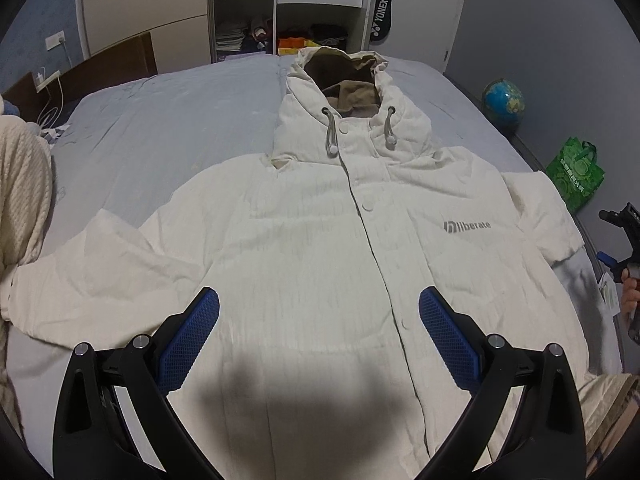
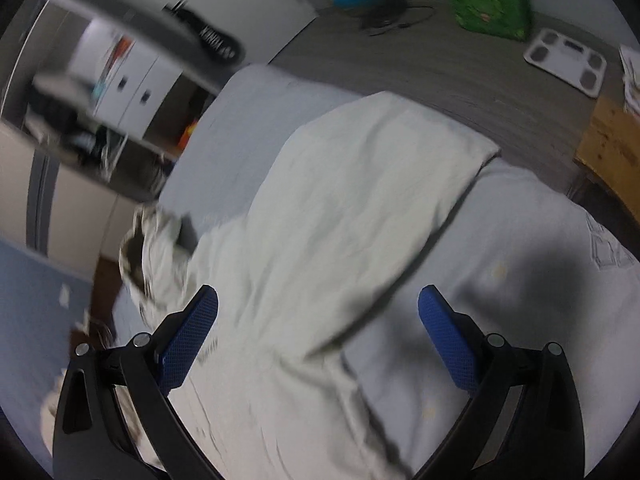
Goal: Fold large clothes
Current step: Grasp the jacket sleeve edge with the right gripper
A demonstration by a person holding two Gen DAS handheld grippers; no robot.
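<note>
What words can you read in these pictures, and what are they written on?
"liberate", in grey letters beside a small striped logo, on the chest of the white hooded jacket.
"YONEX", in white letters, on the black racket bag hanging by the wardrobe.
The green bag on the floor has white print, too small to read.
In the right wrist view the racket bag's lettering is too blurred to read.

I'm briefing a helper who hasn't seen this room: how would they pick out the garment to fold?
Start at the bed with the pale blue cover. Spread flat across it, front up and sleeves out, lies the cream hooded jacket. Unlike the cream knitted blanket at the bed's edge, it has a snap-button front, hood drawstrings and a grey "liberate" logo on the chest.
</note>
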